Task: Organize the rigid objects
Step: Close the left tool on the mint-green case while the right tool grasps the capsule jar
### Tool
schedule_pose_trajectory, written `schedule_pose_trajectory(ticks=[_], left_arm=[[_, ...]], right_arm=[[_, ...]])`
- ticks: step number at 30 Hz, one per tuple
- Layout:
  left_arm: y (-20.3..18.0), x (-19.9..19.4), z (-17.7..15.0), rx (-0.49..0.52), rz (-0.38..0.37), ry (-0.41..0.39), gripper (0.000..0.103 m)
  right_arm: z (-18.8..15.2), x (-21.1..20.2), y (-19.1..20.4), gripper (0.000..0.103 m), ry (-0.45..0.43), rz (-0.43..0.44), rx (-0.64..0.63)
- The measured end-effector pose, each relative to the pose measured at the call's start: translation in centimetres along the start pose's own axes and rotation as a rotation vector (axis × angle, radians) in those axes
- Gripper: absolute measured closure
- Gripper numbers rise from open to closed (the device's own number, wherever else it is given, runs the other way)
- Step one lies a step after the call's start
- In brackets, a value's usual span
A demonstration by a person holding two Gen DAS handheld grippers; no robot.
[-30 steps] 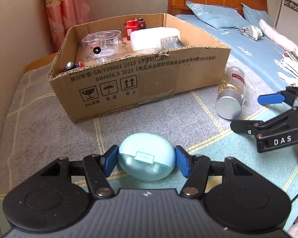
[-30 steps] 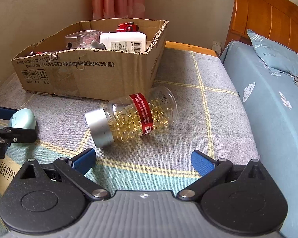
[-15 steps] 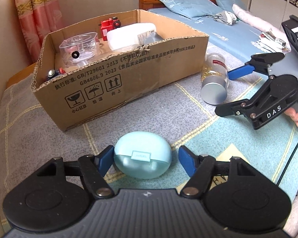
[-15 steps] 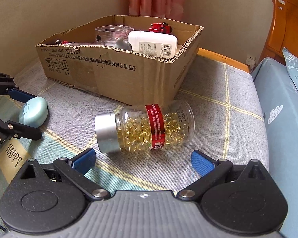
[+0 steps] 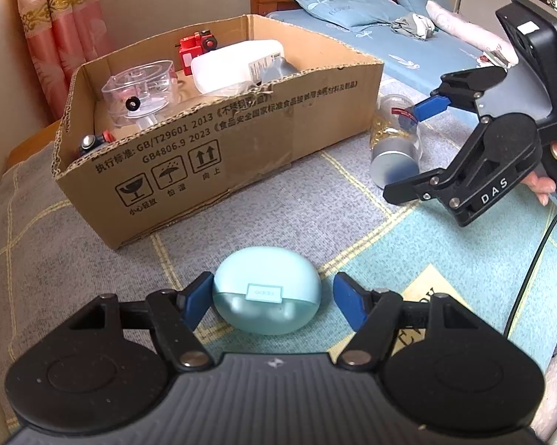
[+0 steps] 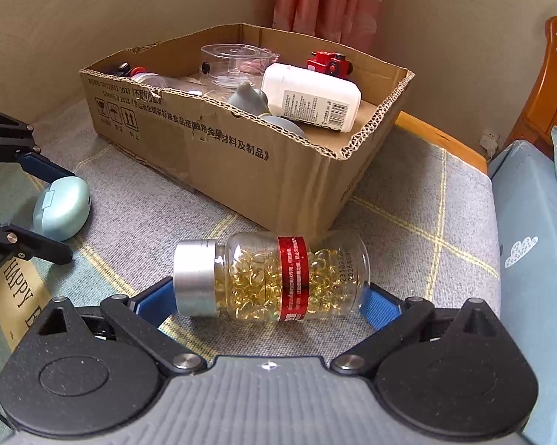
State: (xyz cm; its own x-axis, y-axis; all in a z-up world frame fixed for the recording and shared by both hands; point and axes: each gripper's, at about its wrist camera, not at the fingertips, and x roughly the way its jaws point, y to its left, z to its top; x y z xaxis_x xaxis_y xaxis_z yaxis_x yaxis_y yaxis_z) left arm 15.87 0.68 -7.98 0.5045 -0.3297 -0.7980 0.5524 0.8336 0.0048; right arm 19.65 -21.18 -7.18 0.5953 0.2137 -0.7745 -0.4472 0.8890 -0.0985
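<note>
A light-blue oval earbud case (image 5: pixel 266 294) lies on the grey checked blanket between the fingers of my left gripper (image 5: pixel 272 298). The jaws are open; the left pad is at the case, the right pad stands apart. It also shows in the right wrist view (image 6: pixel 61 208). A clear capsule bottle (image 6: pixel 271 278) with a silver cap and red band lies on its side between the fingers of my right gripper (image 6: pixel 269 302), which is open around it. The bottle also shows in the left wrist view (image 5: pixel 395 148), with the right gripper (image 5: pixel 423 148) around it. The cardboard box (image 5: pixel 241 148) stands behind both.
The box (image 6: pixel 278 170) holds a white bottle (image 6: pixel 311 98), a clear plastic container (image 6: pixel 234 65), a red toy (image 6: pixel 330 63) and a grey piece (image 6: pixel 248 100). A blue-sheeted bed (image 5: pixel 408 48) with pillows lies to the right. A pink curtain (image 5: pixel 59 37) and wall stand behind.
My right gripper moved forward so the capsule bottle now lies between its fingers. My left gripper opened a little off the earbud case, which stays on the blanket.
</note>
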Motion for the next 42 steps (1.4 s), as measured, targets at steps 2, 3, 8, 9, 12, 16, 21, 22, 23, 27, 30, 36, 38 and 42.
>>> schedule_pose_trajectory(ticks=[2,3,8,9,12,16,21,22,23,27,30,36,38,42], left_arm=[[0.0,0.0,0.0,0.002,0.003,0.002,0.034],[0.0,0.0,0.0,0.003,0.006,0.003,0.034],[0.1,0.0,0.0,0.012,0.012,0.015,0.037],[0.1,-0.1,0.0,0.012,0.011,0.016,0.039],[0.2,-0.1,0.0,0.005,0.018,0.022,0.042],[0.1,-0.1,0.0,-0.001,0.025,0.023,0.042],[0.4,0.0,0.1,-0.007,0.022,0.021,0.041],[0.4,0.0,0.1,-0.008,0.023,0.020,0.040],[0.5,0.1,0.1,-0.008,0.021,0.019,0.040],[0.5,0.2,0.2,-0.013,0.016,0.022,0.041],[0.5,0.1,0.2,-0.026,0.017,0.024,0.042],[0.2,0.0,0.2,-0.049,0.037,0.034,0.043],[0.2,-0.1,0.2,-0.053,0.039,0.040,0.043],[-0.2,-0.5,0.2,-0.056,0.045,0.047,0.043]], right_arm=[[0.1,-0.2,0.1,0.000,-0.007,-0.003,-0.016],[0.1,-0.3,0.2,0.000,-0.008,-0.002,-0.019],[0.3,-0.6,0.1,0.000,-0.014,0.012,-0.020],[0.3,-0.6,0.2,0.001,-0.014,0.012,-0.017],[0.5,-0.6,0.1,0.002,-0.009,0.017,-0.001],[0.8,-0.6,-0.1,0.000,-0.002,0.032,0.050],[1.1,-0.6,0.0,0.000,0.005,0.018,0.093],[1.1,-0.5,0.1,0.000,0.003,0.012,0.091],[1.1,-0.5,0.2,0.000,0.004,0.007,0.089],[1.2,-0.4,0.4,0.000,0.015,-0.017,0.104],[1.3,-0.3,0.6,0.001,0.023,-0.041,0.110],[1.3,-0.4,1.1,0.006,0.039,-0.073,0.113],[1.2,-0.6,1.2,0.006,0.041,-0.062,0.114],[1.0,-1.5,2.0,0.006,0.046,-0.045,0.087]])
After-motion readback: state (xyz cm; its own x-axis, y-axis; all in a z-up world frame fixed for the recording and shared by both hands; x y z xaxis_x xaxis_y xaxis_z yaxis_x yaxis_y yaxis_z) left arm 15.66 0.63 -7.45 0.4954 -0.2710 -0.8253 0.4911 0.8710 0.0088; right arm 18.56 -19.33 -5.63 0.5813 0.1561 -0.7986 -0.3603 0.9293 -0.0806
